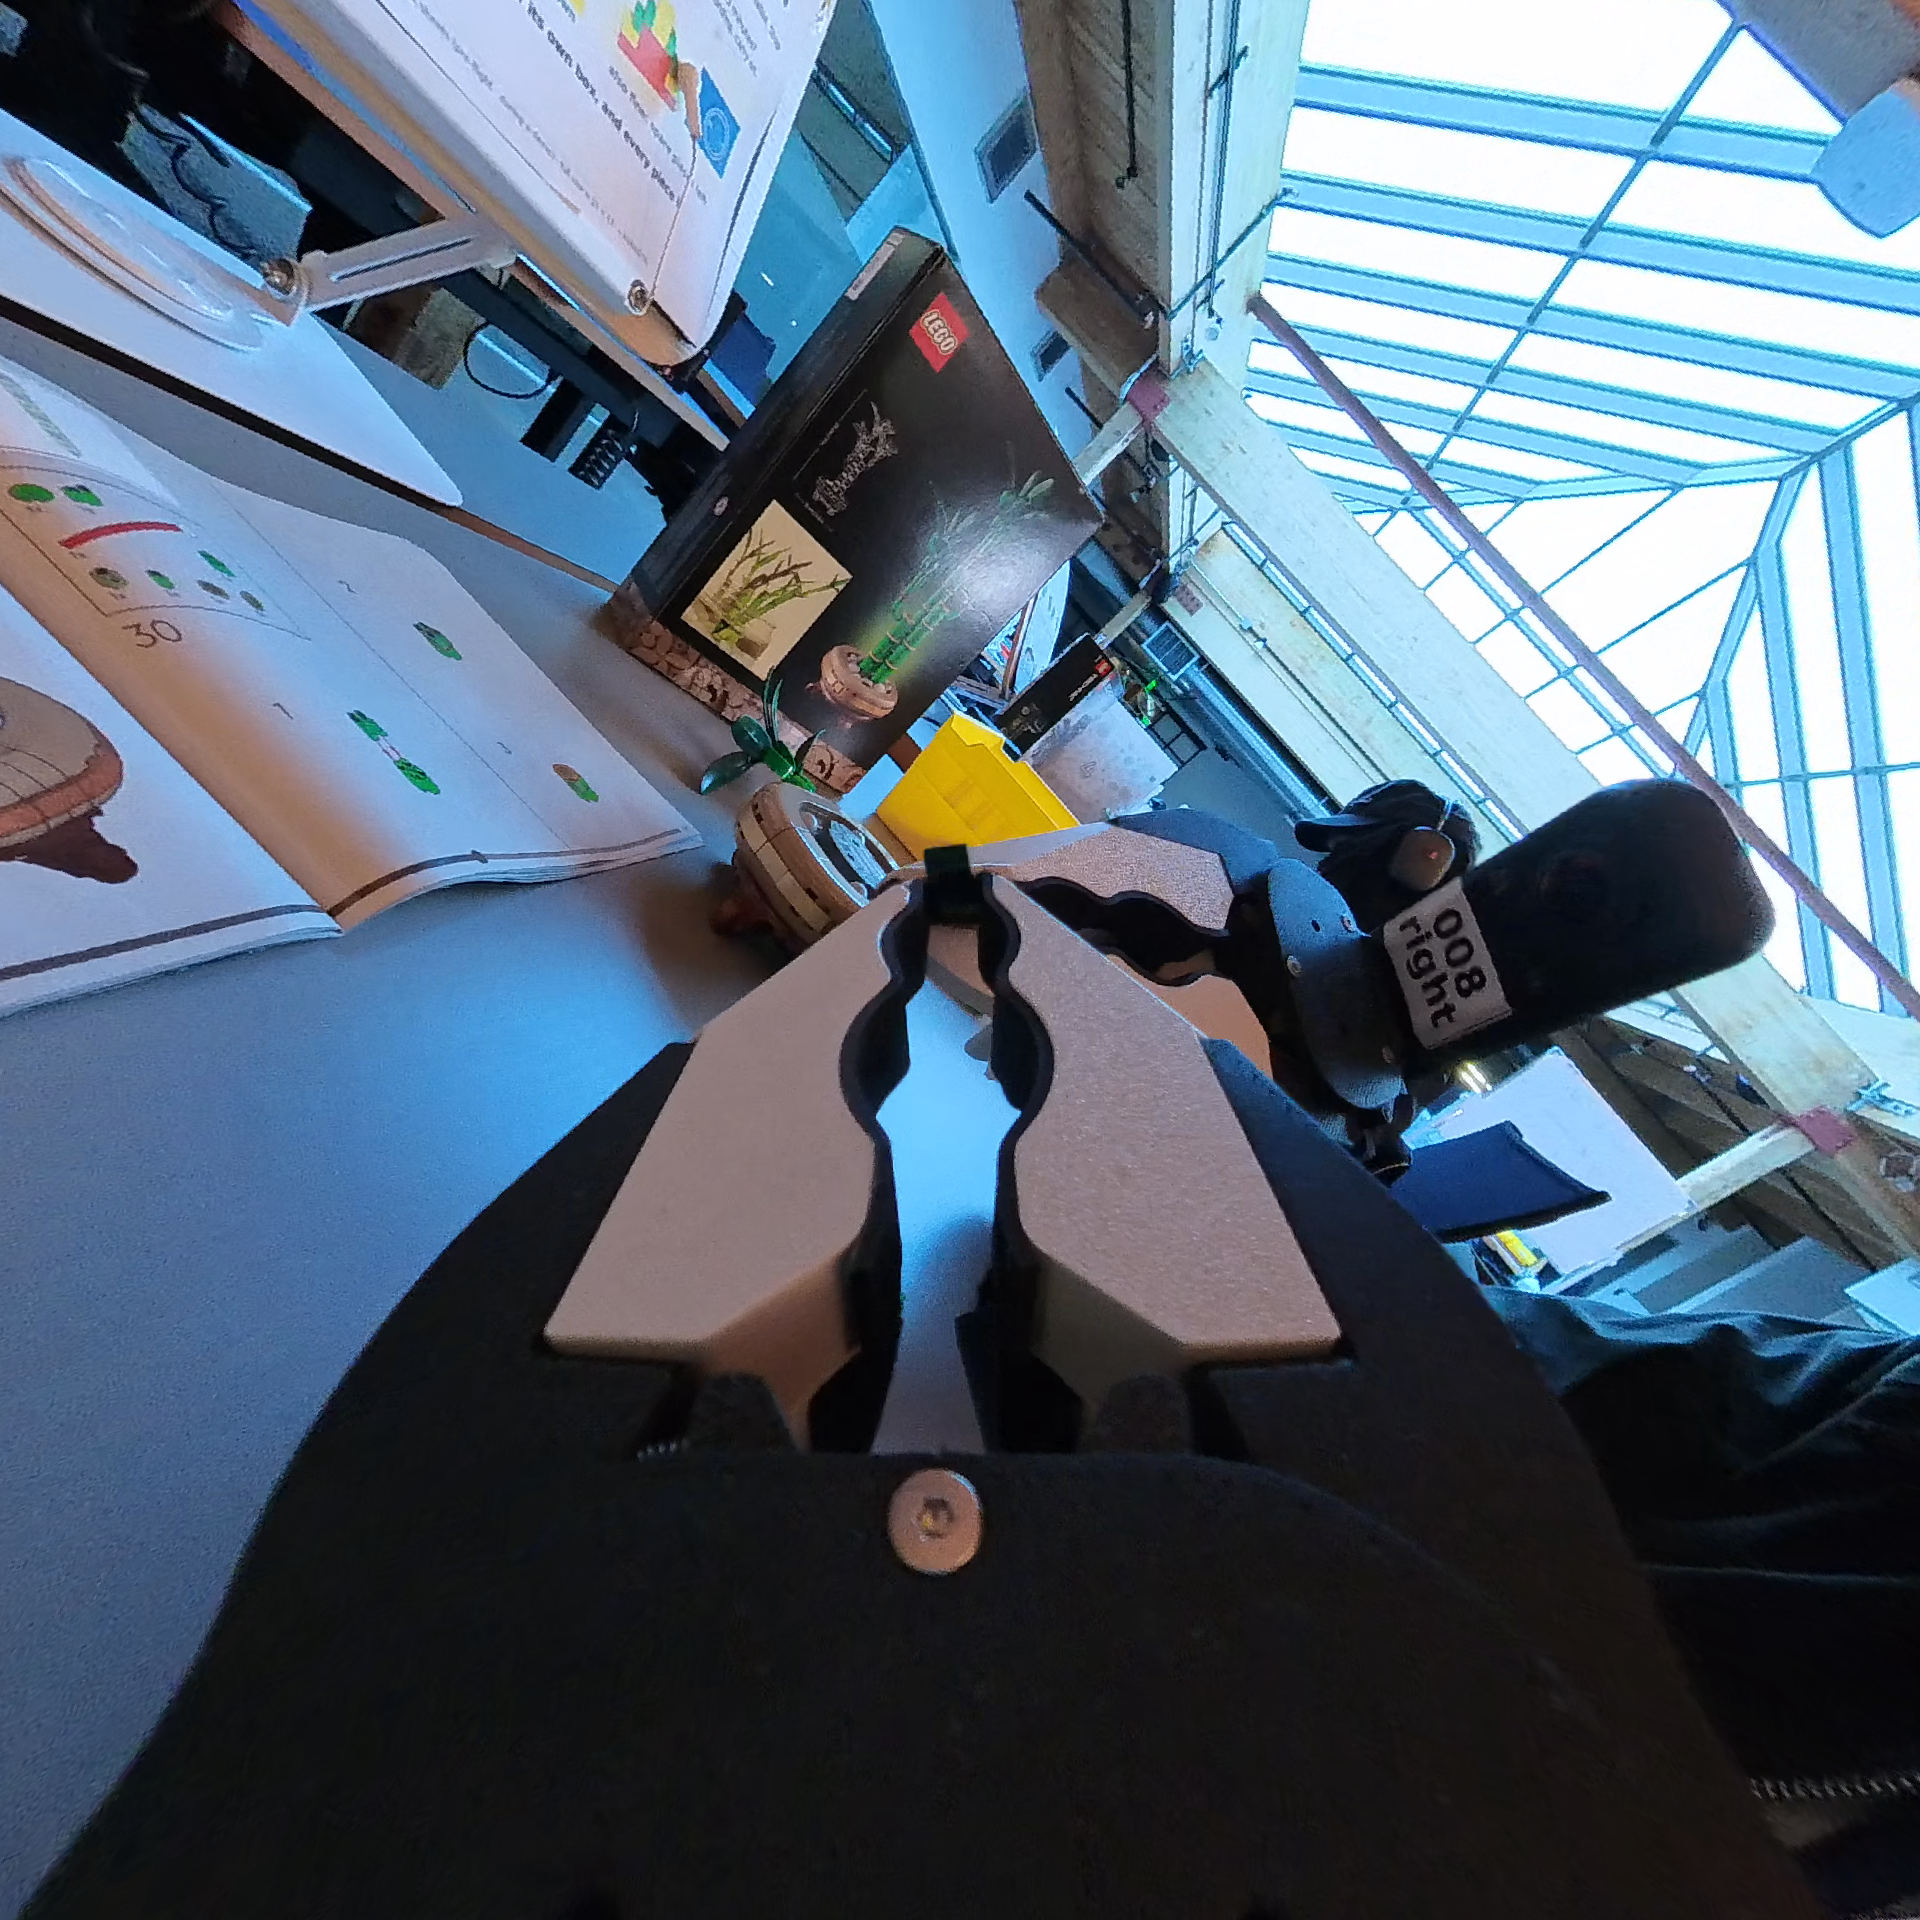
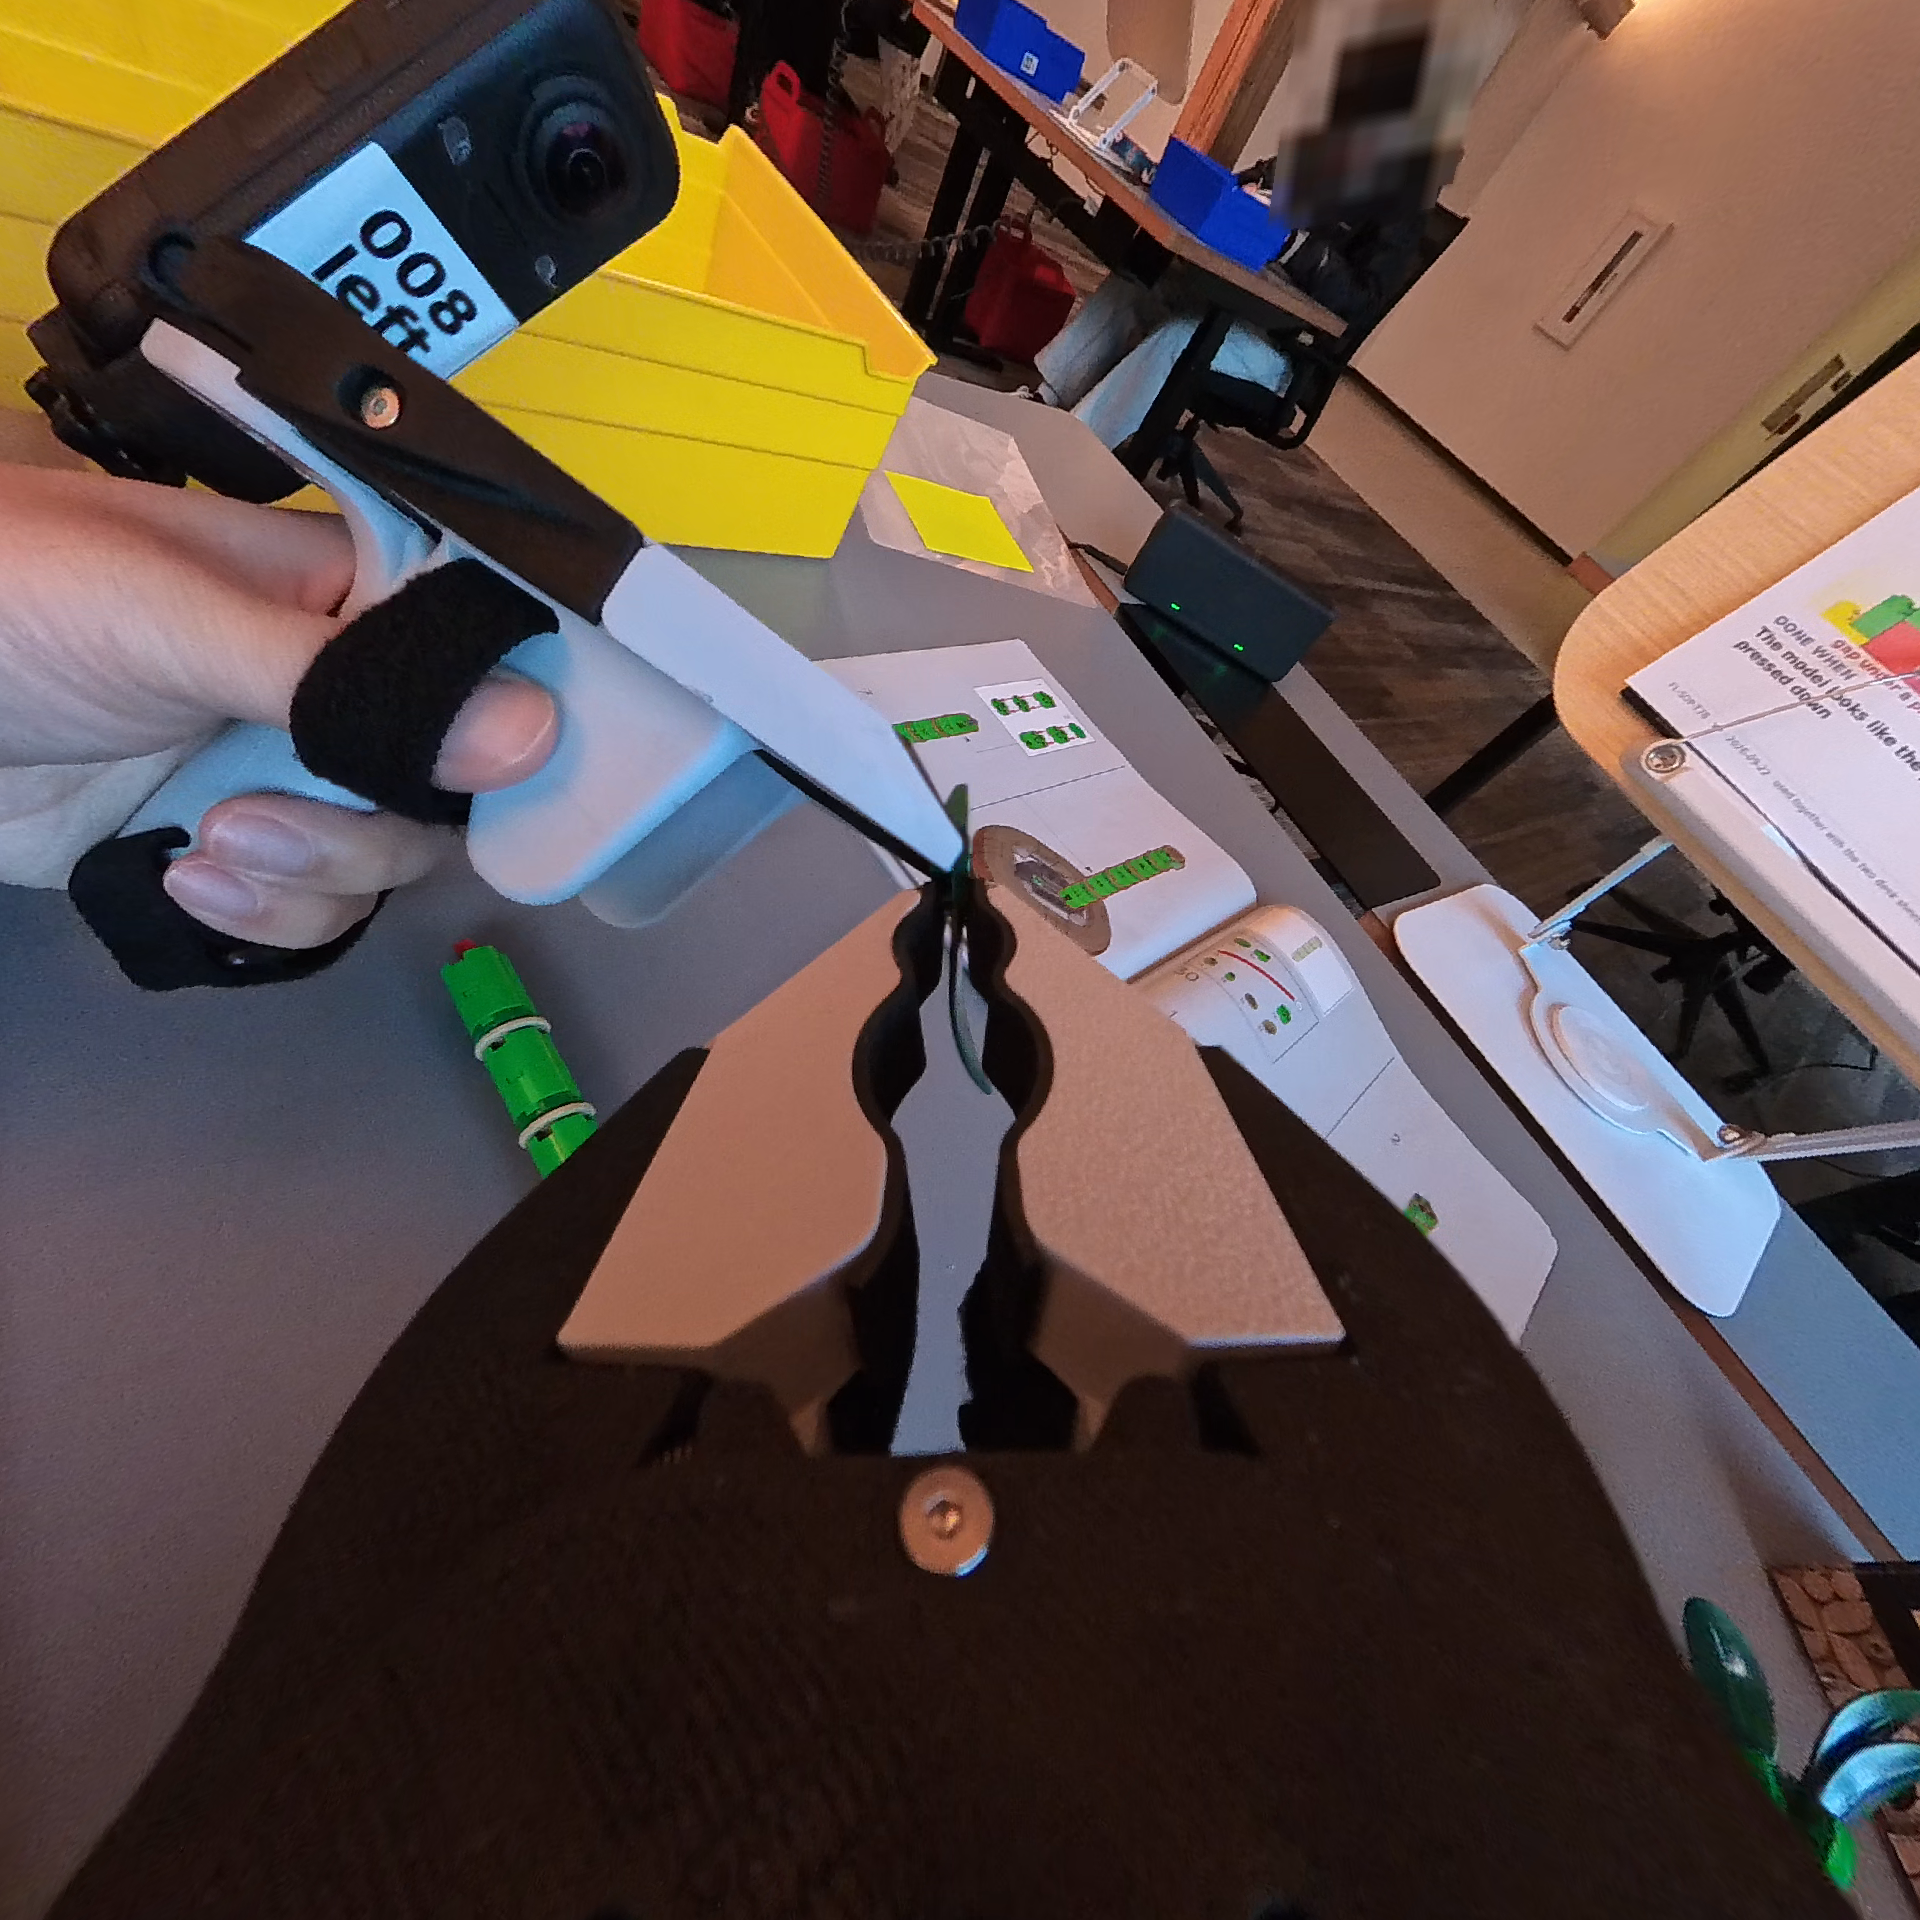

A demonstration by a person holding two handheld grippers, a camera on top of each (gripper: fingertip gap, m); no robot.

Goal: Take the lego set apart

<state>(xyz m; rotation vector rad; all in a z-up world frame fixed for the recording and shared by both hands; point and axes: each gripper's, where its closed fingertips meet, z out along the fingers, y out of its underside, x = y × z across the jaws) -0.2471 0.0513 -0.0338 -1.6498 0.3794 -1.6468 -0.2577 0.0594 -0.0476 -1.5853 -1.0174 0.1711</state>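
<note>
Grey tabletop (image 2: 208, 1247) near, with a wood-edged rim. Overhead, a glazed roof (image 1: 1558, 260) of pale blue bars, bright with daylight, carried on light timber beams (image 1: 1351, 582). Farther off, a dark wood-plank floor (image 2: 1403, 623), a black-legged desk (image 2: 1091, 197), an office chair (image 2: 1226, 384) and a cream wall (image 2: 1662, 208) to the right.

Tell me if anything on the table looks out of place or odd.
Nothing looks damaged or spilled. A green stalk lies loose on the table, off the pot, as expected mid-disassembly. Both grippers pinch one small dark green leaf piece.
</note>
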